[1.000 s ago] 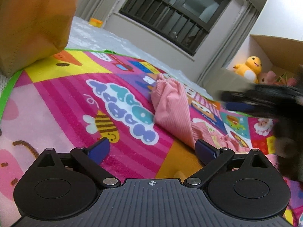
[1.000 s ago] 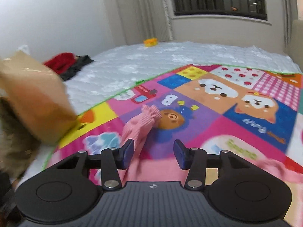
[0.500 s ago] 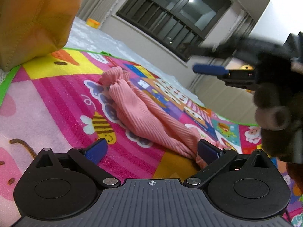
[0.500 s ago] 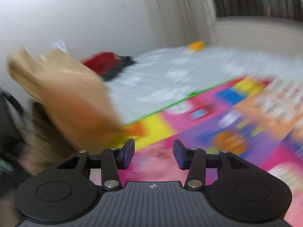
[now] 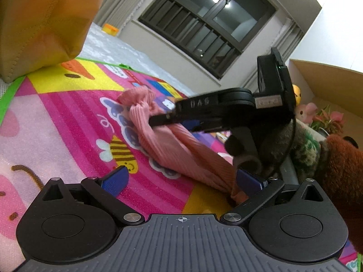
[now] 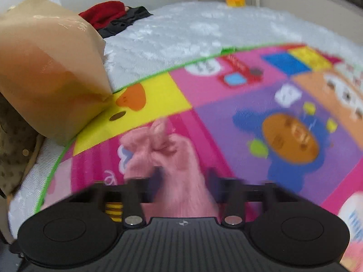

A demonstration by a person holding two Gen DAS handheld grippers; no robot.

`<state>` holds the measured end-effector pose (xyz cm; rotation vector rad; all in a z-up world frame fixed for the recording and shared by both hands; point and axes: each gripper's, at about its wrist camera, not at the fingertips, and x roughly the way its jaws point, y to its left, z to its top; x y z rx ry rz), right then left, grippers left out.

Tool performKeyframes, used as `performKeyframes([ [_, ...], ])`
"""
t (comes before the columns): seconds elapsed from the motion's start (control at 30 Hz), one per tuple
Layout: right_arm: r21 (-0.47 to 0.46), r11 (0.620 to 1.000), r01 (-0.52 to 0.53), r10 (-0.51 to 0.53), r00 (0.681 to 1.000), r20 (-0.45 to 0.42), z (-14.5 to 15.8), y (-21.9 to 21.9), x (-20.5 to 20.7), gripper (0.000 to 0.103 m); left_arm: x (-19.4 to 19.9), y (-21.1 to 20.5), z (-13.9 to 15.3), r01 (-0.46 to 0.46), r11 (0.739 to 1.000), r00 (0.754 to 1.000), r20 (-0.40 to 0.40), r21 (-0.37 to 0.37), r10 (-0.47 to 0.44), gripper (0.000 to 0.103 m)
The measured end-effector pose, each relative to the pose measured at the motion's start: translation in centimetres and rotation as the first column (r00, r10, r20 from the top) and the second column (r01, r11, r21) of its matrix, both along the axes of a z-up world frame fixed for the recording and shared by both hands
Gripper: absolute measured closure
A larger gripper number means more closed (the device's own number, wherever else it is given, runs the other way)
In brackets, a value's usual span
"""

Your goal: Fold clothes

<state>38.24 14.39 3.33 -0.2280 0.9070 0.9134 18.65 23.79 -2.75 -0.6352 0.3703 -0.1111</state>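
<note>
A pink ribbed garment (image 5: pixel 177 149) lies bunched in a long strip on the colourful play mat (image 5: pixel 68 117). Its gathered cuff end (image 5: pixel 138 97) points to the far left. My left gripper (image 5: pixel 182 180) is open wide, low over the mat, and its right pad (image 5: pixel 249 180) sits against the garment's near end. My right gripper (image 5: pixel 158 121) reaches in from the right, with its tips at the cuff end. In the blurred right wrist view, the right gripper (image 6: pixel 183 180) is open and the pink garment (image 6: pixel 172 156) runs between its fingers.
A tan fabric bag (image 6: pixel 52 68) stands on the mat's left corner. Red and dark clothes (image 6: pixel 109 13) lie on the white mattress (image 6: pixel 192 29). At the right is a cardboard box with plush toys (image 5: pixel 306 111). A furry sleeve (image 5: pixel 335 163) holds the right gripper.
The right gripper has swung down from mid-air onto the garment's cuff end. The garment was stretched out to the left a second ago. The left gripper has barely moved.
</note>
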Motion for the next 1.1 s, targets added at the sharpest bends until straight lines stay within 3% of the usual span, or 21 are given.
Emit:
performKeyframes([
  [0.03, 0.013, 1.0, -0.011, 0.011, 1.0, -0.018, 0.0, -0.1, -0.4, 0.095, 0.0, 0.0, 0.0, 0.0, 1.0, 1.0, 0.002, -0.002, 0.0, 0.0],
  [0.13, 0.045, 0.997, -0.067, 0.061, 0.991, 0.118, 3.2, -1.2, -3.2, 0.098, 0.0, 0.1, -0.1, 0.001, 1.0, 1.0, 0.006, -0.009, -0.001, 0.0],
  [0.2, 0.06, 0.997, -0.04, 0.024, 0.971, 0.236, 6.5, -2.2, -4.0, 0.099, -0.1, 0.2, -0.1, 0.0, 1.0, 1.0, 0.01, -0.013, 0.0, 0.0],
  [0.23, 0.049, 0.999, -0.018, 0.0, 0.938, 0.348, 8.2, -2.5, -4.7, 0.1, -0.1, 0.2, -0.1, 0.0, 1.0, 1.0, 0.012, -0.014, 0.001, 0.0],
  [0.3, -0.021, 1.0, 0.018, 0.0, 0.776, 0.631, 10.0, -2.0, -6.9, 0.101, -0.1, 0.1, -0.1, -0.001, 1.0, 1.0, 0.013, -0.014, 0.001, 0.0],
  [0.37, -0.041, 0.999, -0.03, 0.049, 0.804, 0.592, 10.9, -1.2, -7.6, 0.1, -0.1, 0.1, -0.1, -0.001, 1.0, 1.0, 0.015, -0.014, 0.001, 0.0],
  [0.43, 0.039, 0.994, -0.1, 0.081, 0.937, 0.341, 10.6, -0.6, -6.9, 0.099, -0.2, 0.2, -0.1, 0.0, 1.0, 1.0, 0.018, -0.019, 0.0, 0.0],
  [0.53, 0.202, 0.969, -0.141, 0.122, 0.987, 0.1, 10.1, -0.4, -7.2, 0.09, -0.3, 0.4, -0.2, 0.002, 1.0, 1.0, 0.026, -0.031, -0.002, 0.0],
  [0.6, 0.252, 0.956, -0.152, 0.129, 0.986, 0.105, 11.2, -1.0, -7.9, 0.082, -0.4, 0.4, -0.2, 0.004, 0.999, 1.0, 0.028, -0.037, -0.003, 0.0],
  [0.7, 0.256, 0.959, -0.123, 0.074, 0.979, 0.191, 13.3, -3.3, -8.4, 0.063, -0.4, 0.4, -0.2, 0.005, 0.999, 1.0, 0.029, -0.041, -0.004, 0.0],
  [0.77, 0.273, 0.96, -0.058, -0.001, 0.978, 0.209, 13.9, -6.1, -8.4, 0.049, -0.5, 0.5, -0.2, 0.006, 0.999, 1.0, 0.03, -0.045, -0.005, 0.0],
  [0.87, 0.291, 0.955, 0.057, -0.13, 0.963, 0.237, 14.1, -12.0, -8.8, 0.041, -0.4, 0.6, -0.1, 0.009, 0.999, 1.0, 0.029, -0.052, -0.007, 0.0],
  [1.0, 0.216, 0.943, 0.254, -0.313, 0.898, 0.31, 11.0, -20.9, -11.5, 0.037, 0.3, 1.2, 0.4, 0.013, 0.997, 1.0, -0.01, -0.081, -0.014, 0.0],
  [1.1, 0.139, 0.902, 0.409, -0.432, 0.853, 0.292, 7.1, -27.4, -13.6, 0.037, 2.0, 2.3, 1.3, -0.001, 0.988, 1.0, -0.025, -0.156, -0.003, 0.0],
])
